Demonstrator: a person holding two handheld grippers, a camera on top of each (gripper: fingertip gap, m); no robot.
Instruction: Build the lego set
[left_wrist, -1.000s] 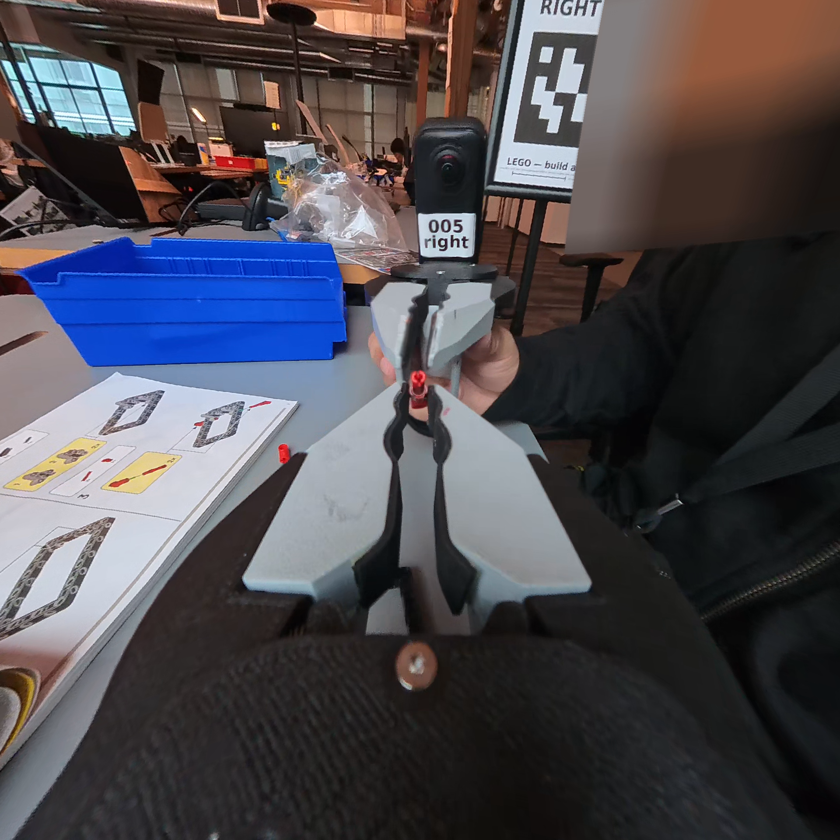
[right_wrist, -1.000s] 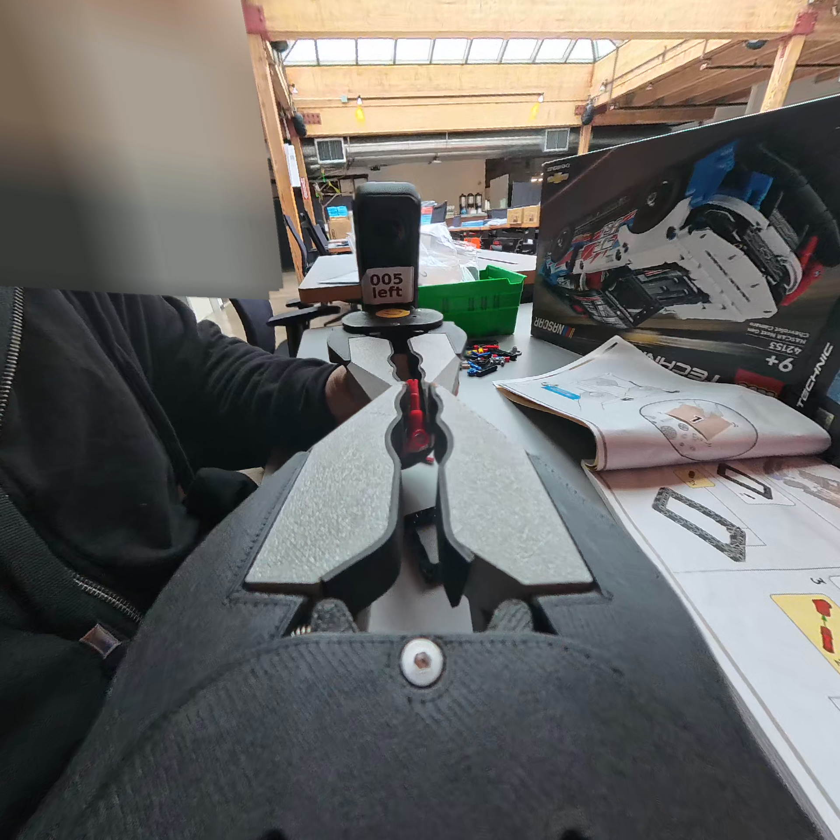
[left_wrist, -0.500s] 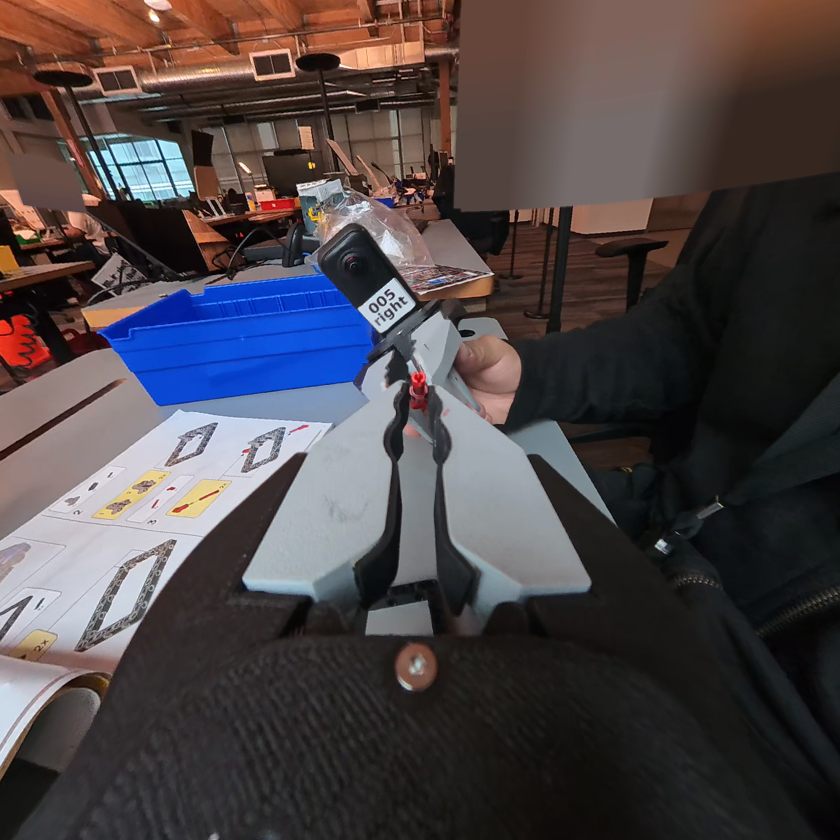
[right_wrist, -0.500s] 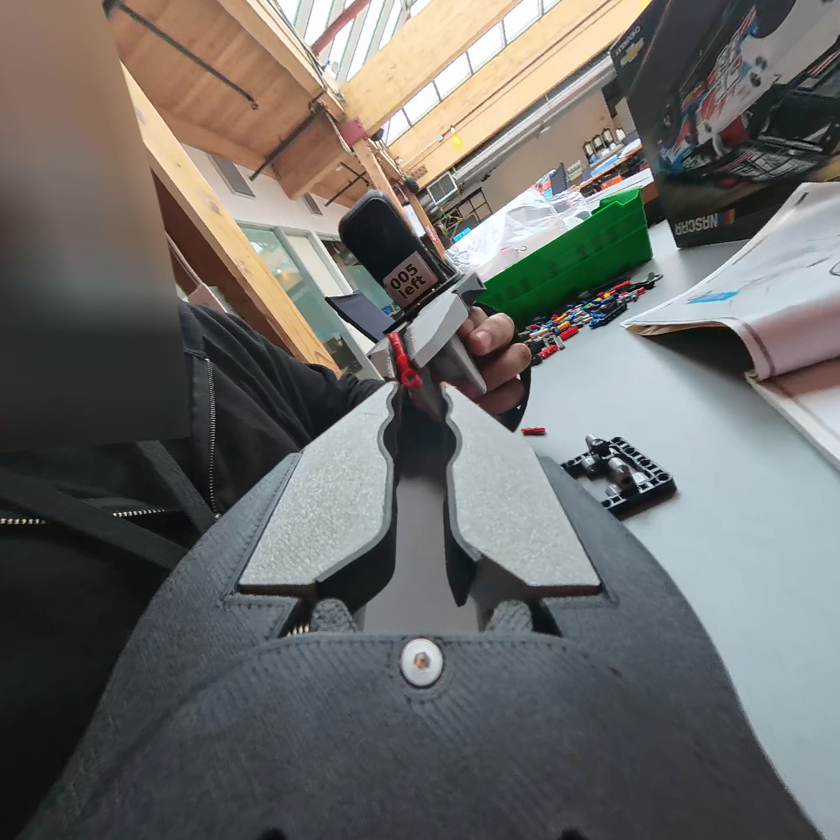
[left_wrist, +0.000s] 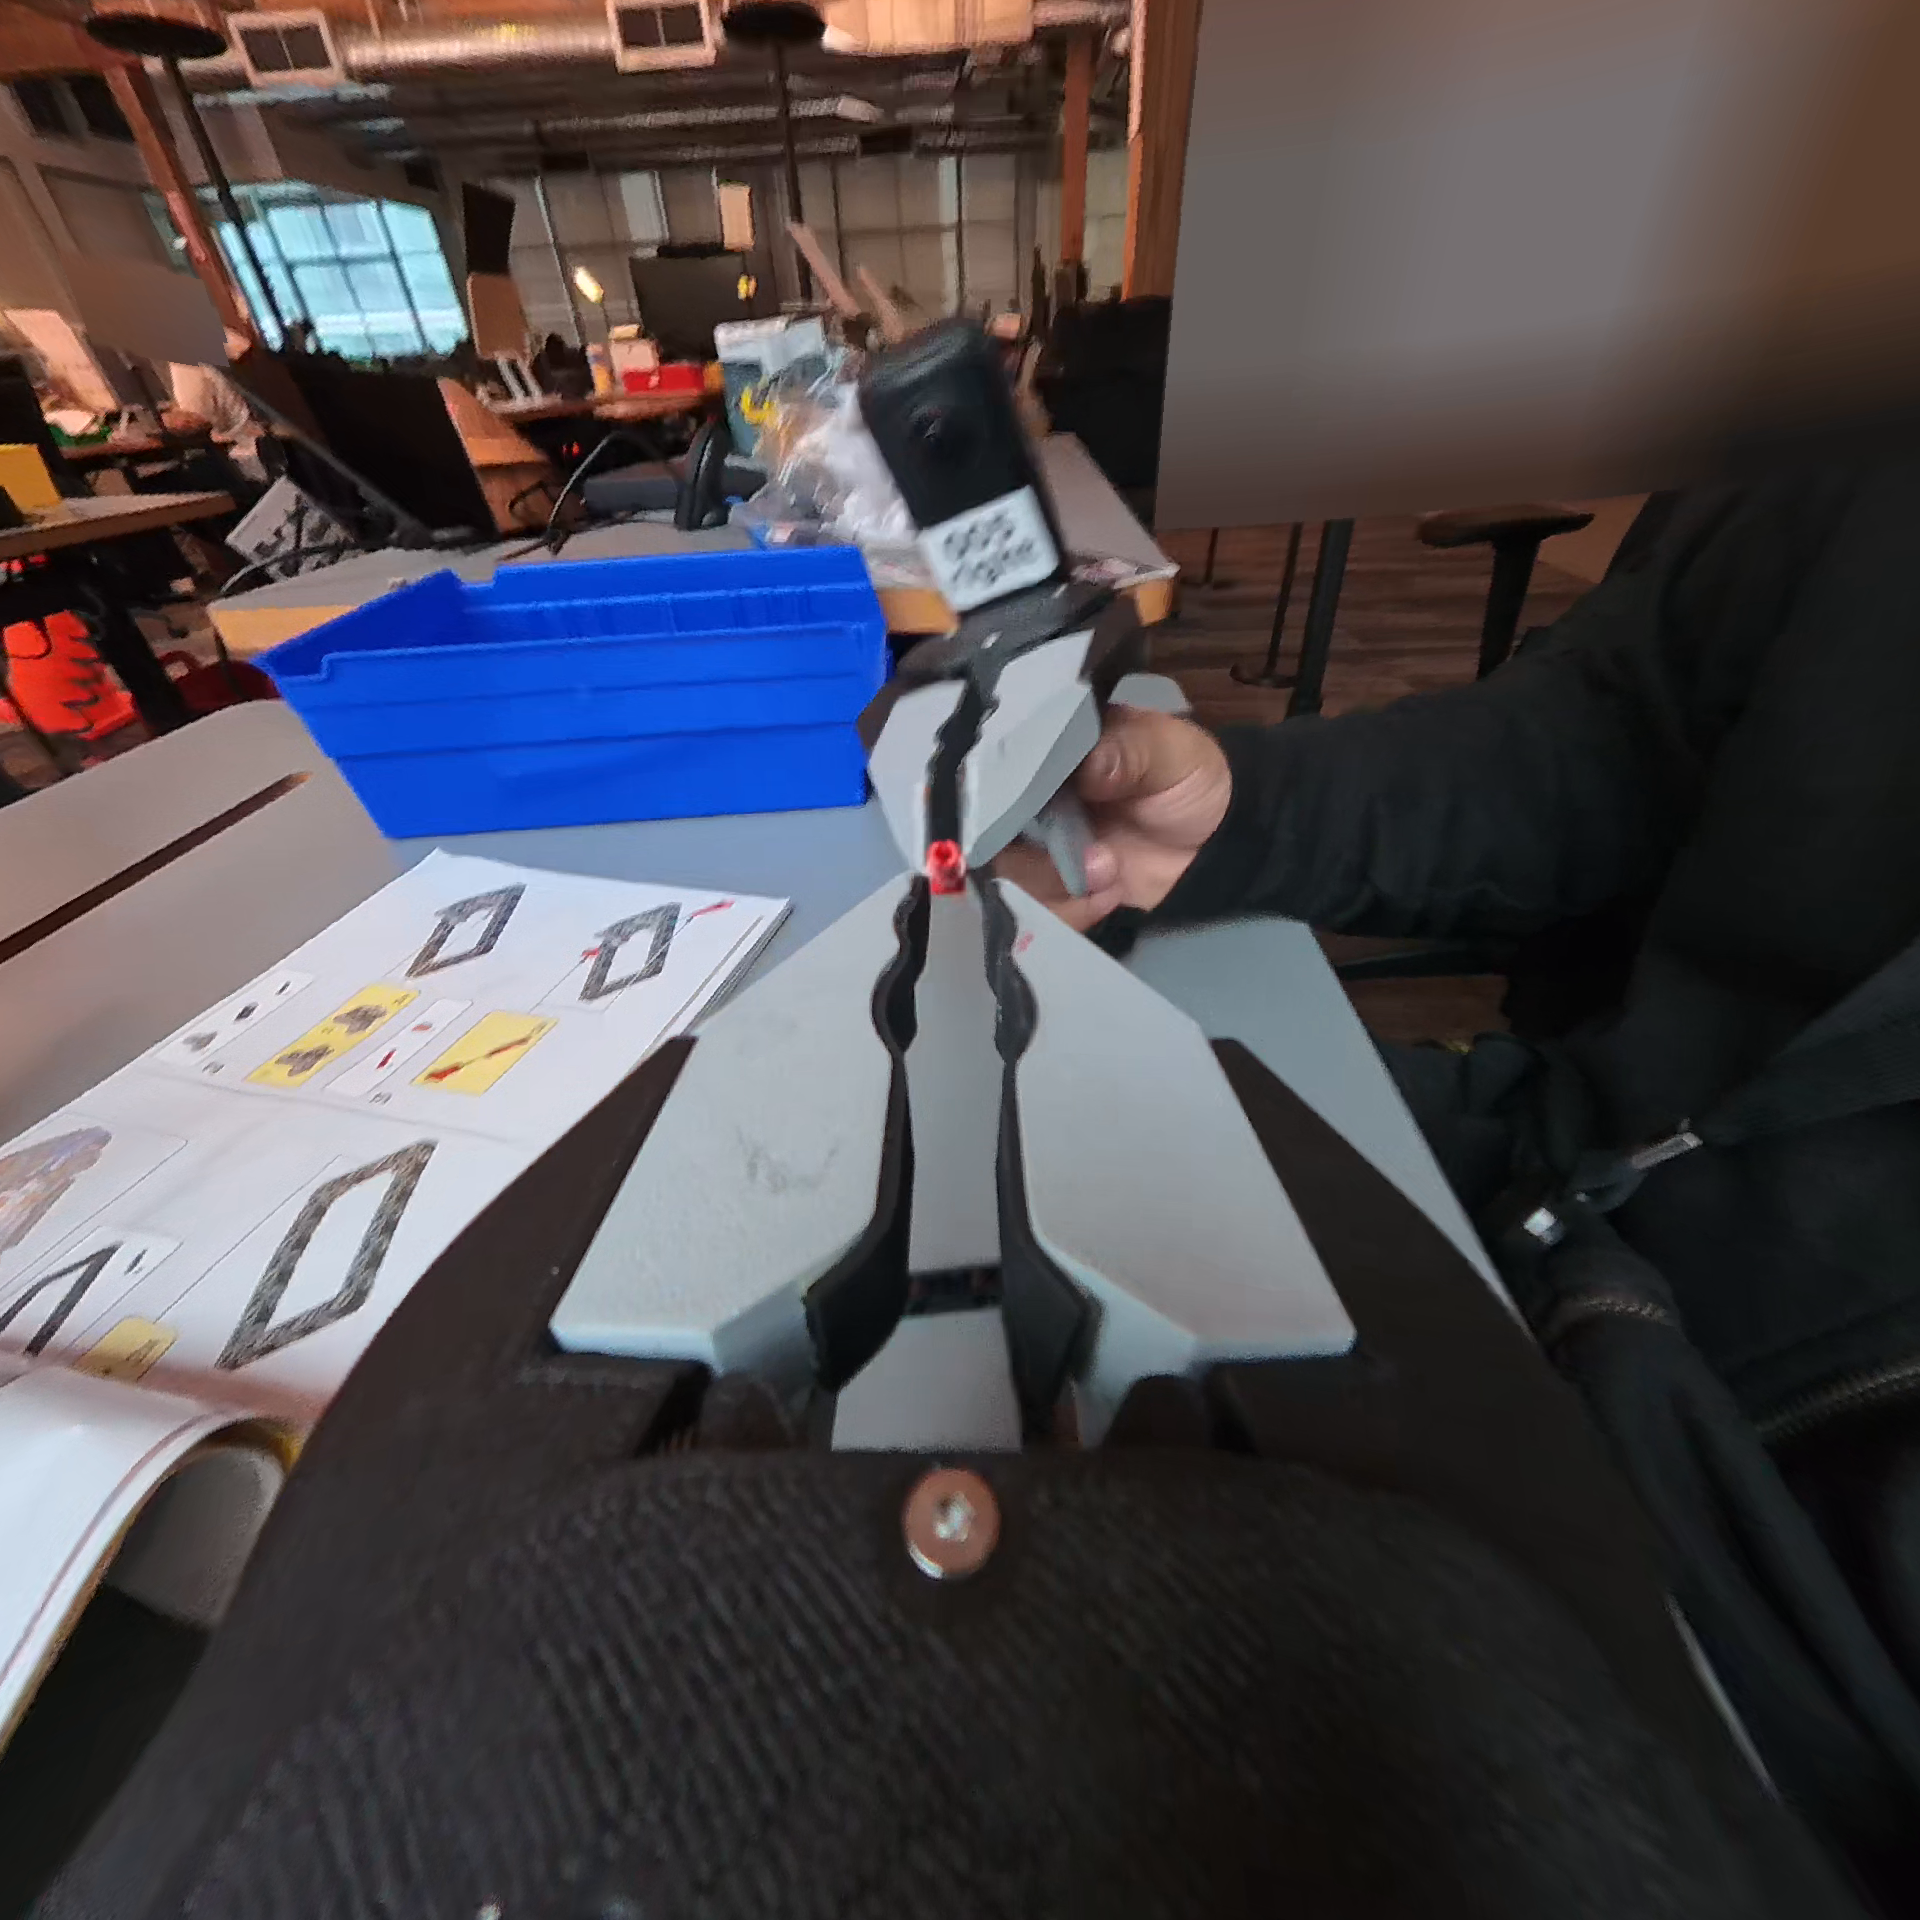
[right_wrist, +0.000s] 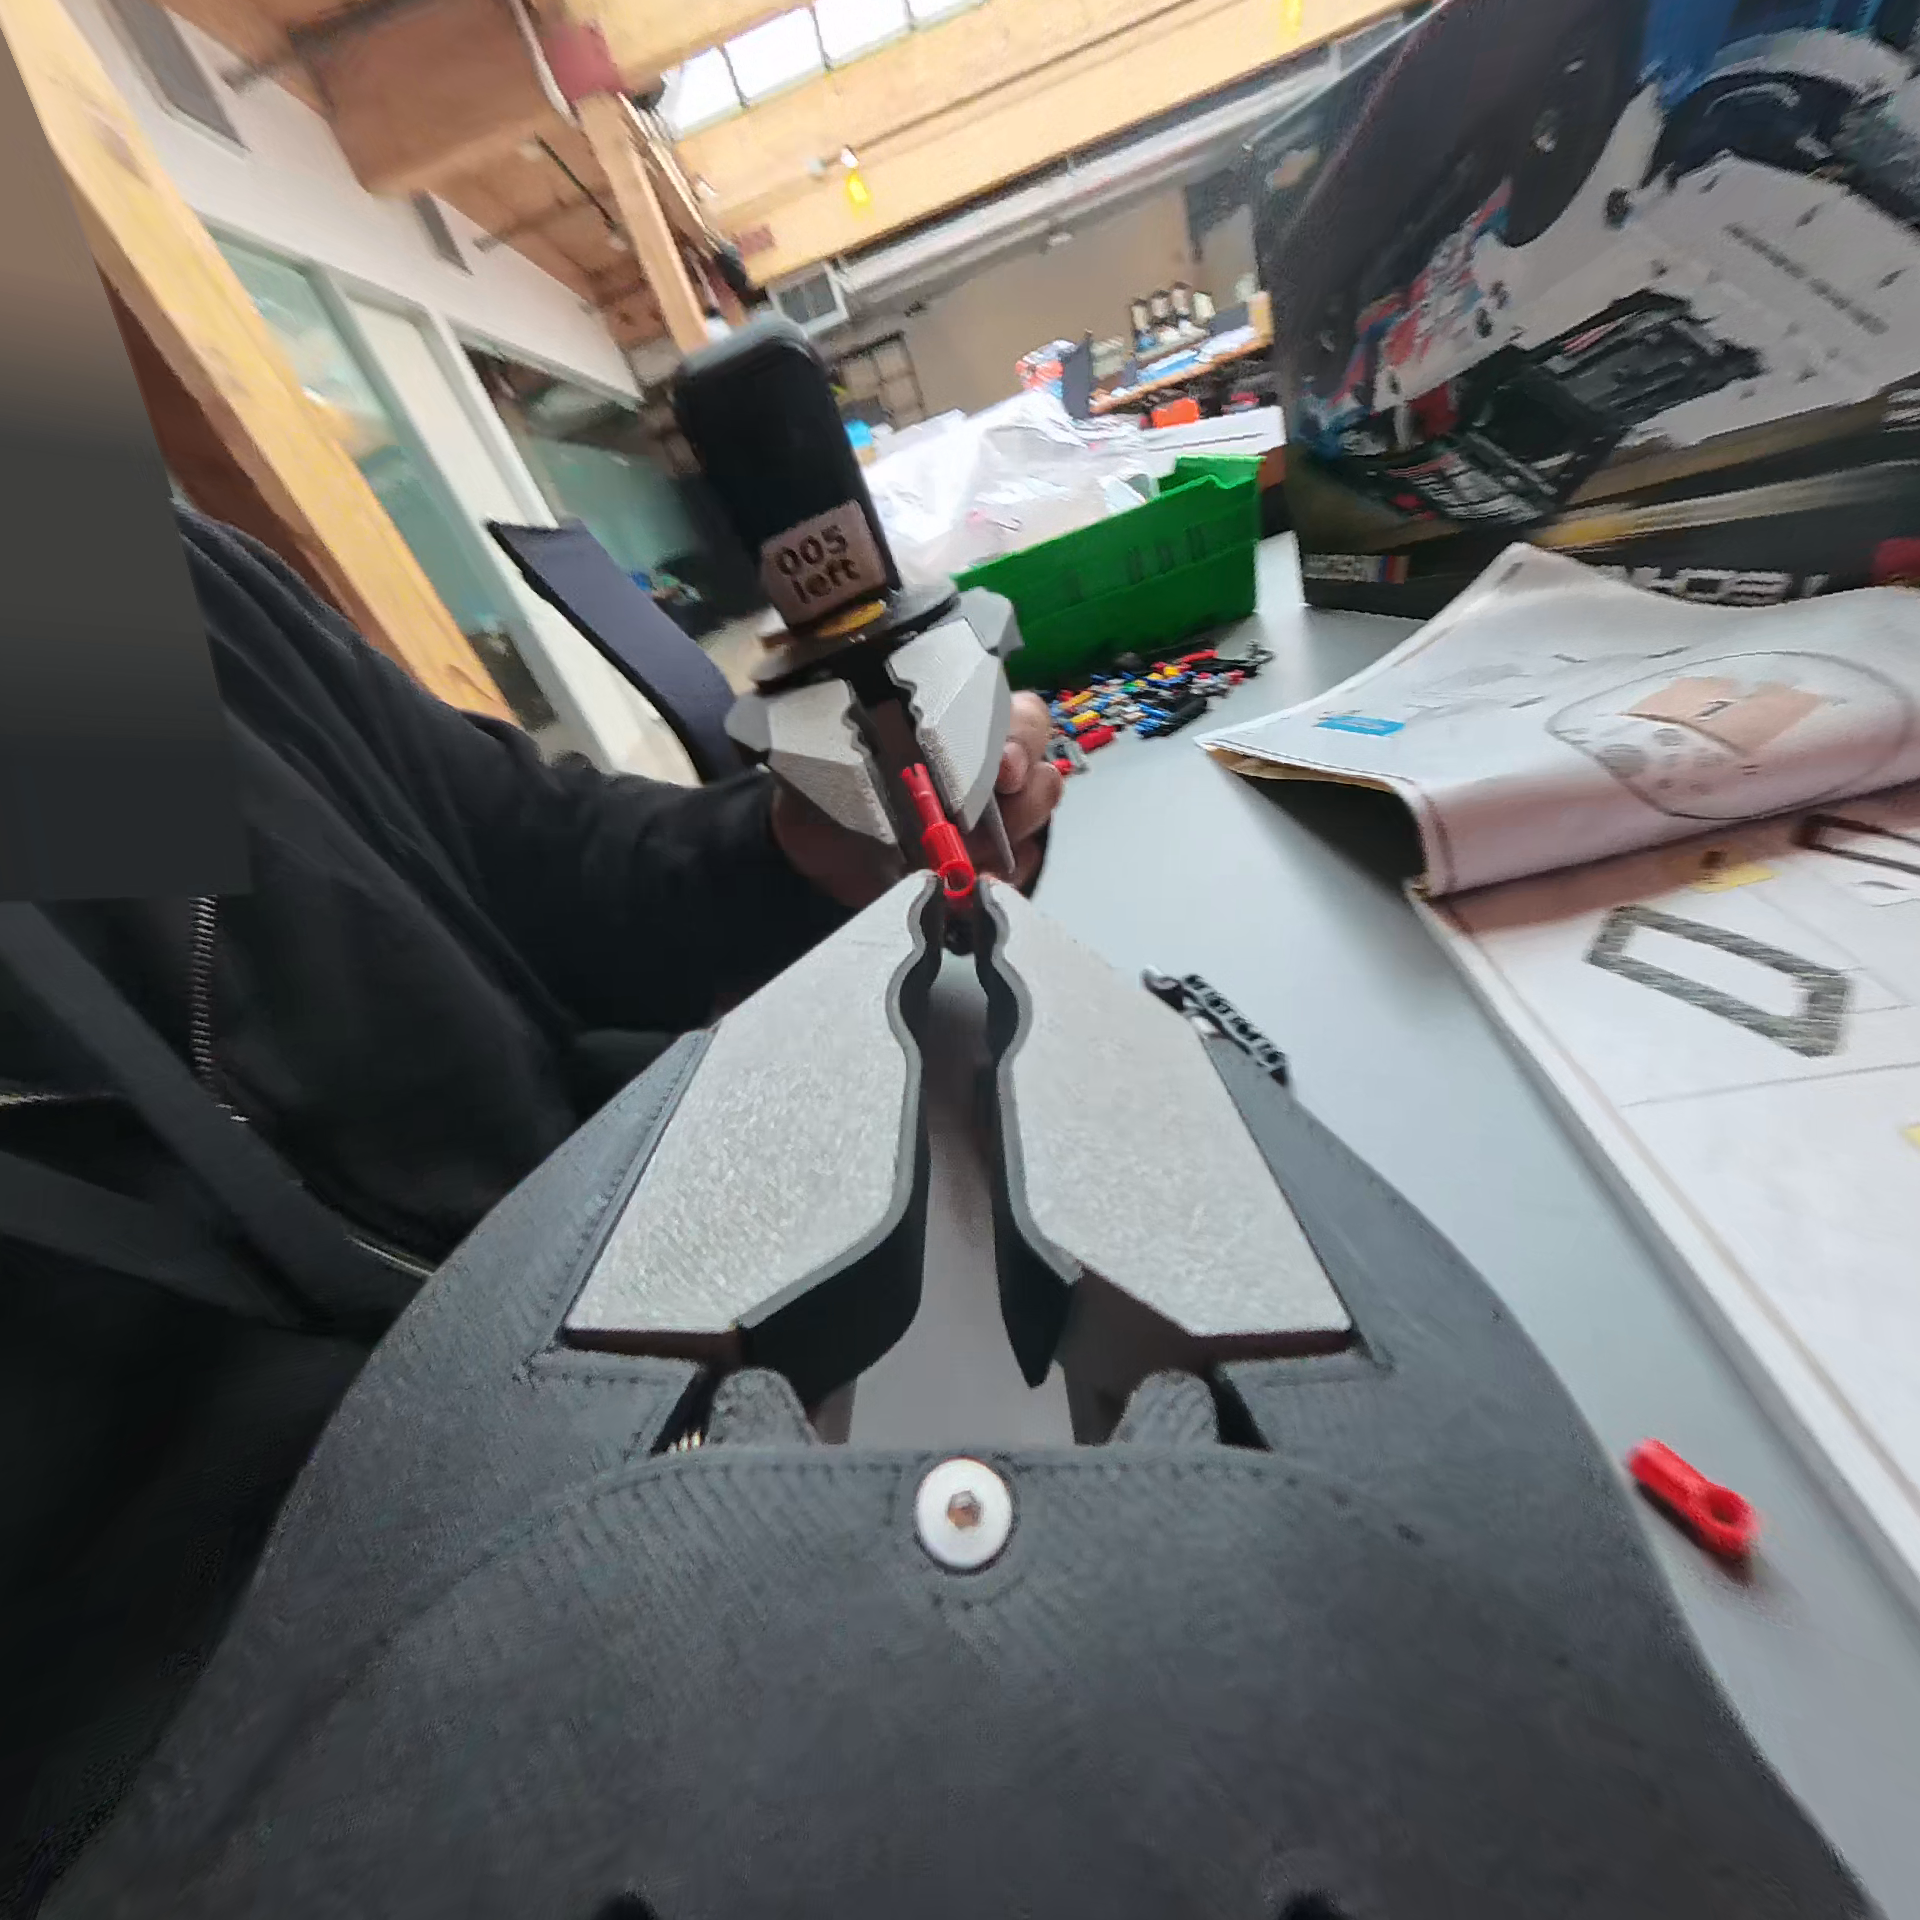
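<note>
A small red axle piece (right_wrist: 933, 831) sticks out of my left gripper (right_wrist: 902, 764), which is shut on it and held above the table edge. In the left wrist view the piece's red end (left_wrist: 943, 868) shows just past my left gripper (left_wrist: 948, 896). My right gripper (right_wrist: 952, 891) meets it tip to tip, its fingers closed narrowly around the piece's ring end. It shows in the left wrist view as the right gripper (left_wrist: 961, 821), held by a hand. A black frame piece (right_wrist: 1231, 1023) lies on the table, partly hidden behind my right finger.
A second red piece (right_wrist: 1688, 1501) lies on the grey table (right_wrist: 1299, 914) beside the open instruction booklet (right_wrist: 1662, 956), which also shows in the left wrist view (left_wrist: 364, 1039). A blue bin (left_wrist: 582, 707), a green bin (right_wrist: 1132, 582), loose pieces (right_wrist: 1143, 696) and the set's box (right_wrist: 1610, 291) stand farther back. My left and right fingertips are right by each other.
My right gripper had swung away with wider fingers half a second ago. It has come back level to the left gripper and narrowed around the red piece's end. The left gripper kept its hold.
</note>
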